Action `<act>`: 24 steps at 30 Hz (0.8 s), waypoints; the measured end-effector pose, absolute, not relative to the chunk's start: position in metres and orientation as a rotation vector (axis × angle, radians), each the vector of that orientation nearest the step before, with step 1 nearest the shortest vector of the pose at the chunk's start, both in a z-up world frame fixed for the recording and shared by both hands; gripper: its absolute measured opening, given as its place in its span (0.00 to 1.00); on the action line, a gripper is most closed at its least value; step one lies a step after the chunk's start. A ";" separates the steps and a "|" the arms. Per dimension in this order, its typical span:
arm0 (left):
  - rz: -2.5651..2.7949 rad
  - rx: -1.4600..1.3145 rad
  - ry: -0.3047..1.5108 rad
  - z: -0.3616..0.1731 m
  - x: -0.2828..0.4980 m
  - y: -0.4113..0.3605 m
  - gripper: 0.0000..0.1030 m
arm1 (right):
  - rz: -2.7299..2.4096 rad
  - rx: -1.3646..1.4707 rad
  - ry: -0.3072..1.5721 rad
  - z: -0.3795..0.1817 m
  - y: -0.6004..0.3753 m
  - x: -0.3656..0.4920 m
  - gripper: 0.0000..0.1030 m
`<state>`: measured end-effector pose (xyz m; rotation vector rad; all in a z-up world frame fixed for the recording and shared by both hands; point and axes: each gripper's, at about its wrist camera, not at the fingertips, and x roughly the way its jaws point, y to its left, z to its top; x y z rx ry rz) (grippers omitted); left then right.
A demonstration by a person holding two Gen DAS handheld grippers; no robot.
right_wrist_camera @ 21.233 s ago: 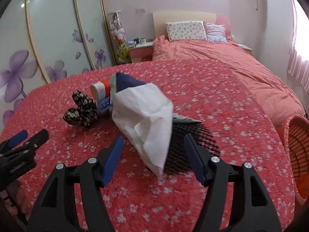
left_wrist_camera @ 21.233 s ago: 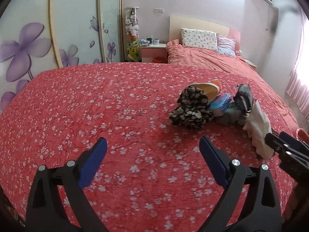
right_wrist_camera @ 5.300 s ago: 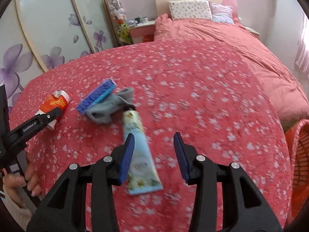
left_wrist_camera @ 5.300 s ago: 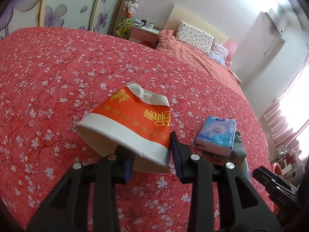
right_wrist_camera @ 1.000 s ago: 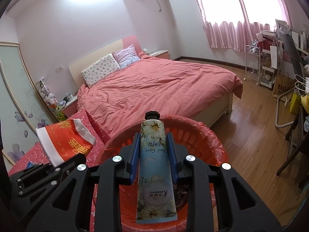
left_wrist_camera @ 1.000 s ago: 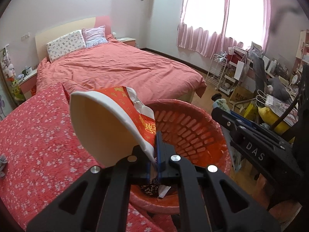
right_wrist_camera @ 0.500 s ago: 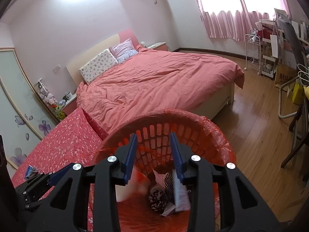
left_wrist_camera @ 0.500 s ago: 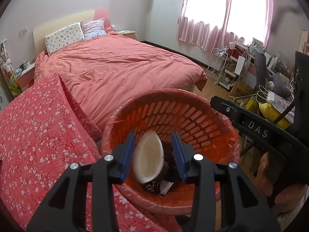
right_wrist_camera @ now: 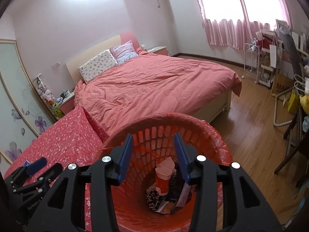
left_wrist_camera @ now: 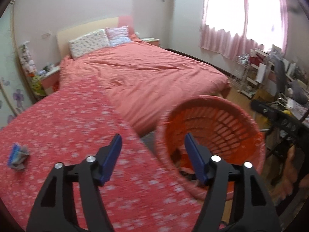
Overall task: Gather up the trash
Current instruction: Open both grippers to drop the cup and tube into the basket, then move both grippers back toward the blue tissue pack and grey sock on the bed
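An orange laundry-style basket lined with red plastic stands on the floor beside the floral-covered bed. In it lie the orange paper cup, a floral cloth, black mesh and a tube. My right gripper is open and empty directly above the basket. My left gripper is open and empty over the bed's edge, left of the basket. A blue tissue pack on a grey cloth lies on the floral cover at far left.
A large bed with a pink duvet and pillows lies behind the basket. Wooden floor runs to the right, with shelves, a chair and clutter along the right wall. The left gripper also shows in the right wrist view.
The cup and the tube have dropped into the basket. My left gripper has swung left from the basket toward the floral cover and opened wider. The right gripper has opened wider.
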<state>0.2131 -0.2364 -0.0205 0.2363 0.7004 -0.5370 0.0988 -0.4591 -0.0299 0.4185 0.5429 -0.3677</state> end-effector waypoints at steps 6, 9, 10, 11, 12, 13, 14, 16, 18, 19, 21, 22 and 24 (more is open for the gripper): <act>-0.403 0.215 0.701 -0.017 0.229 -0.168 0.78 | -0.329 0.361 0.550 -0.022 -0.431 0.107 0.45; -0.314 0.185 0.706 -0.017 0.239 -0.122 0.82 | -0.294 0.336 0.559 -0.020 -0.413 0.114 0.45; -0.285 0.175 0.710 -0.017 0.244 -0.106 0.83 | -0.287 0.329 0.561 -0.020 -0.409 0.115 0.45; -0.261 0.166 0.713 -0.017 0.247 -0.093 0.83 | -0.275 0.320 0.565 -0.020 -0.403 0.117 0.45; -0.230 0.153 0.718 -0.017 0.252 -0.076 0.83 | -0.261 0.308 0.571 -0.019 -0.394 0.121 0.45; -0.211 0.144 0.720 -0.018 0.253 -0.065 0.84 | -0.248 0.298 0.576 -0.020 -0.387 0.123 0.45; -0.183 0.129 0.722 -0.018 0.257 -0.048 0.84 | -0.236 0.289 0.582 -0.020 -0.381 0.126 0.45; -0.128 0.108 0.725 -0.018 0.263 -0.019 0.85 | -0.204 0.269 0.596 -0.021 -0.365 0.132 0.45; -0.091 0.094 0.723 -0.018 0.267 0.003 0.86 | -0.175 0.246 0.611 -0.024 -0.349 0.138 0.45; -0.062 0.087 0.722 -0.019 0.272 0.018 0.86 | -0.163 0.236 0.619 -0.025 -0.343 0.140 0.45; -0.029 0.072 0.724 -0.019 0.280 0.038 0.86 | -0.137 0.216 0.634 -0.028 -0.329 0.147 0.45; -0.020 0.063 0.728 -0.020 0.284 0.046 0.85 | -0.126 0.207 0.641 -0.030 -0.322 0.149 0.45; -0.013 0.032 0.736 -0.019 0.294 0.059 0.83 | -0.104 0.190 0.658 -0.033 -0.308 0.155 0.45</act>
